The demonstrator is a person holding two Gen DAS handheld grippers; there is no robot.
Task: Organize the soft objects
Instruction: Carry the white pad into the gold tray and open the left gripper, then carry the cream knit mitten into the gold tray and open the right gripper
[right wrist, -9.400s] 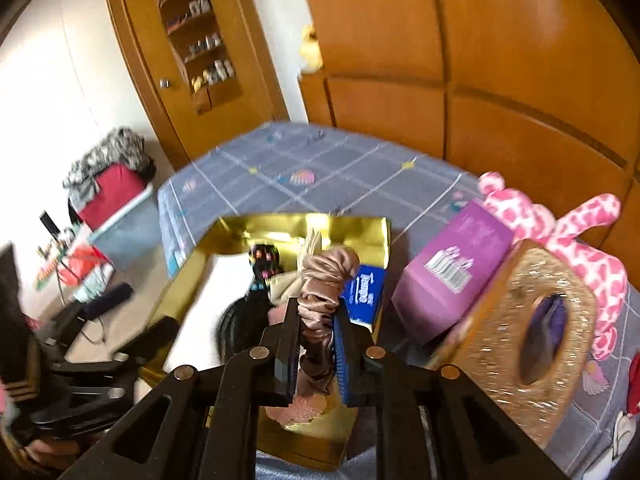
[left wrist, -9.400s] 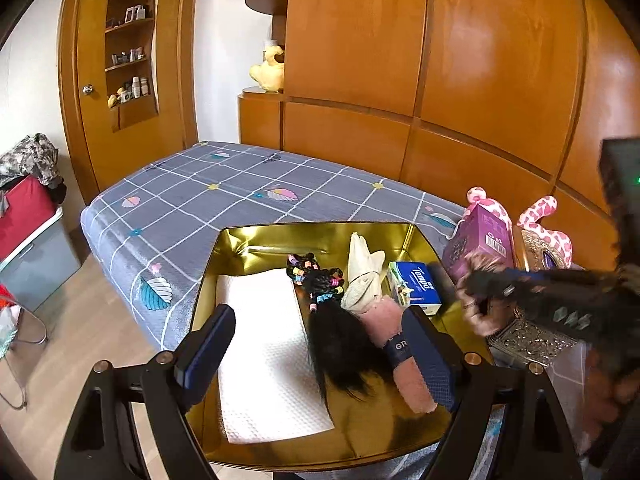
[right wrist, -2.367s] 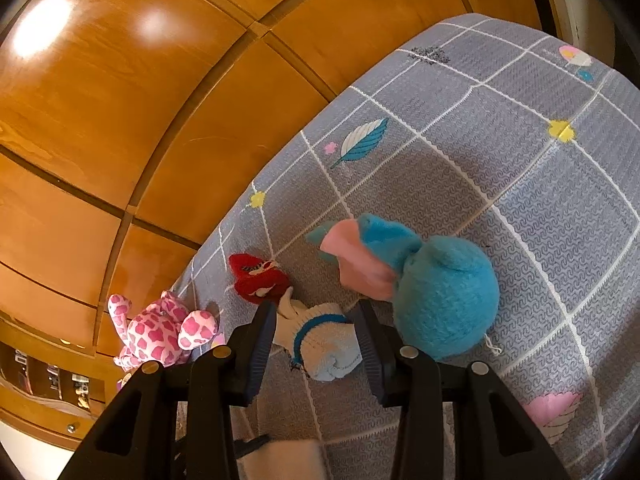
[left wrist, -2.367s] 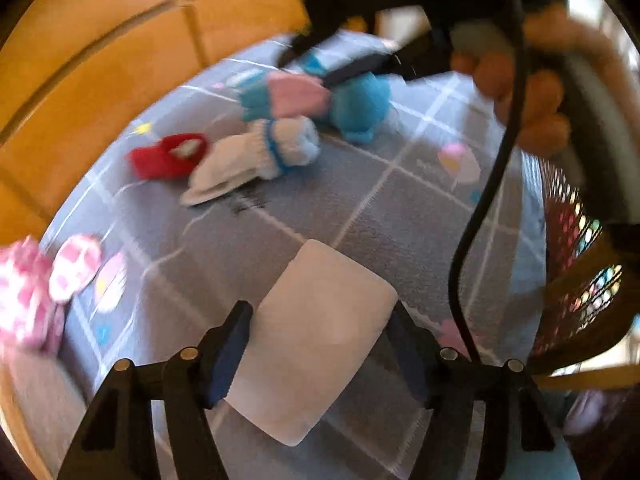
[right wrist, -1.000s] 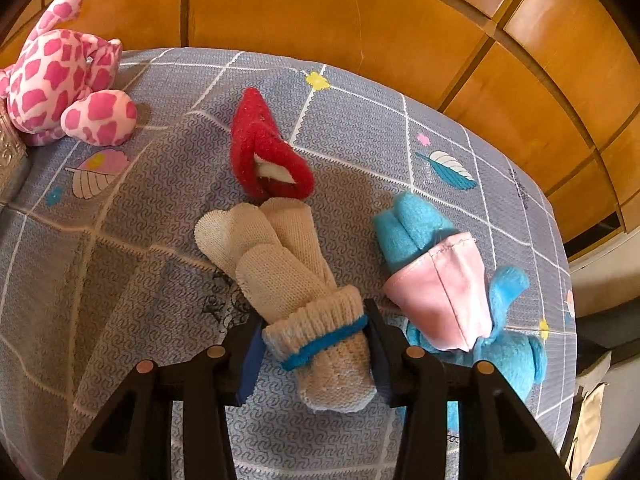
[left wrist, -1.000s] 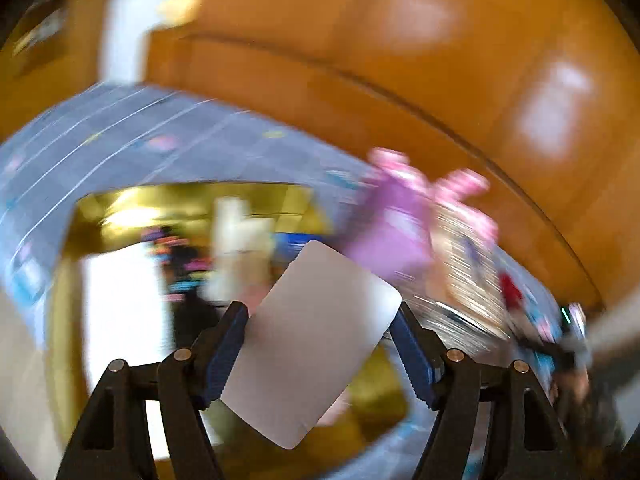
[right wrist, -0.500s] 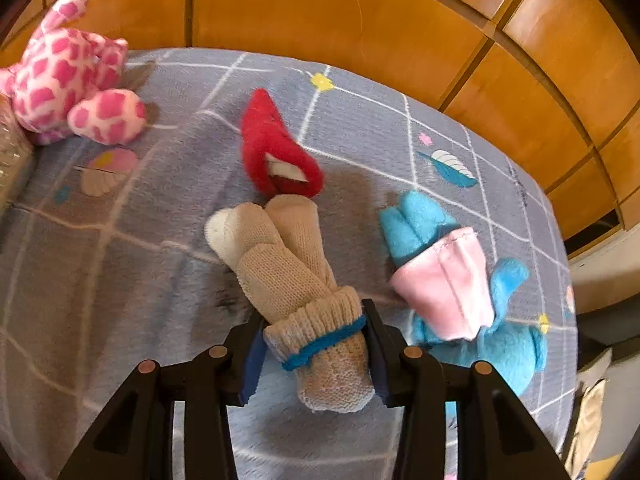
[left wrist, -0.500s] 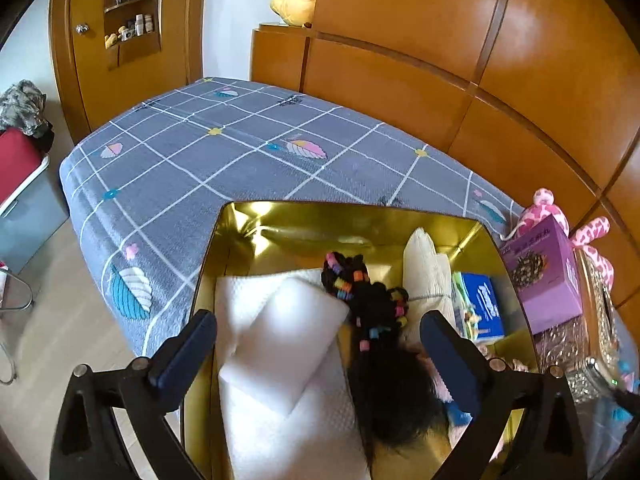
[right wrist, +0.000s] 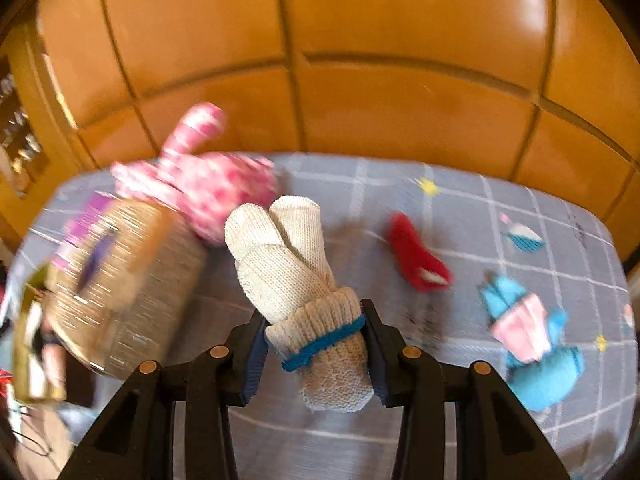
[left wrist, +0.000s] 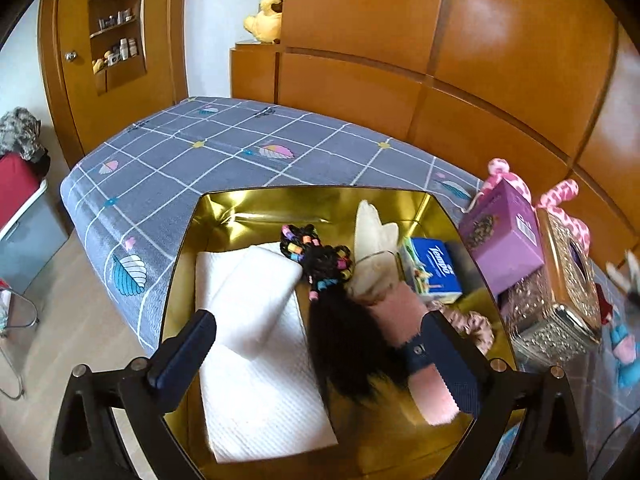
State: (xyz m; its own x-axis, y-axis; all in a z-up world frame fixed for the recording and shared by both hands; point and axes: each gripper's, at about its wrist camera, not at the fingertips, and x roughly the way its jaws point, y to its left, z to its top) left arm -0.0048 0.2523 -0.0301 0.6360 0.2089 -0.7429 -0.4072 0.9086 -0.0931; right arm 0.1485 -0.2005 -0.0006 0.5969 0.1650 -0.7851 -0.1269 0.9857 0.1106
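Observation:
My left gripper (left wrist: 320,354) stands wide open over the gold box (left wrist: 188,240), nothing between its pads. Inside the box lie a white sponge pad (left wrist: 252,300) on a white cloth (left wrist: 264,408), a black hairpiece with coloured beads (left wrist: 340,332), a cream glove (left wrist: 374,248), a pink sock (left wrist: 416,344) and a blue tissue pack (left wrist: 432,268). My right gripper (right wrist: 314,354) is shut on a rolled cream sock pair with a blue band (right wrist: 296,280), lifted above the bed. A red sock (right wrist: 416,260) and a blue-and-pink soft toy (right wrist: 532,340) lie on the bed to its right.
A purple box (left wrist: 500,240), a glittery gold tissue box (left wrist: 568,280) and a pink spotted plush (right wrist: 200,184) stand right of the gold box. The grey checked bed (left wrist: 192,152) ends at wooden wall panels; its left edge drops to the floor.
My left gripper opened and let the white pad fall onto the cloth in the gold box. My right gripper lifted the cream sock roll off the bed and swung left toward the tissue box.

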